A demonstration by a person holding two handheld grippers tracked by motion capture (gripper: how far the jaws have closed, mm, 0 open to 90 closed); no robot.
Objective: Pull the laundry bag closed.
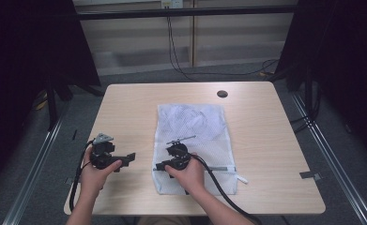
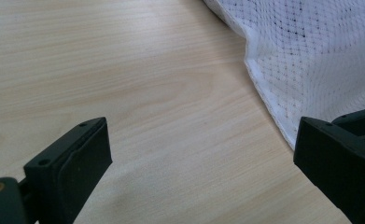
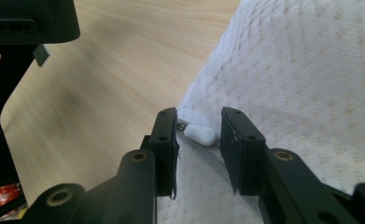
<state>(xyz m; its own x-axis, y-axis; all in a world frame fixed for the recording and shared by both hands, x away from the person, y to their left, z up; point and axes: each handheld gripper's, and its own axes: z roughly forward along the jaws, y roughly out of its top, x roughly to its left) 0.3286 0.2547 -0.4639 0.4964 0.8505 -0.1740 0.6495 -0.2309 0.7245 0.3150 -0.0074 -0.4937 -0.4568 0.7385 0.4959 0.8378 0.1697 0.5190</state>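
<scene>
table (image 1: pixel 125 108): mesh bag (image 1: pixel 190 122) lies flat at its middle | left gripper (image 1: pixel 125 159): over bare table left of the bag, just beside its edge | right gripper (image 3: pixel 199 140): on the bag's near left corner, zipper pull (image 3: pixel 200 134) between its jaws

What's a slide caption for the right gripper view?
Right tongs bracket the white zipper pull at the mesh laundry bag's edge.

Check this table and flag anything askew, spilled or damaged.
Nothing stands out. The white mesh laundry bag lies flat on the table, unspilled and untorn. The right gripper has its fingers around the bag's zipper pull.
</scene>
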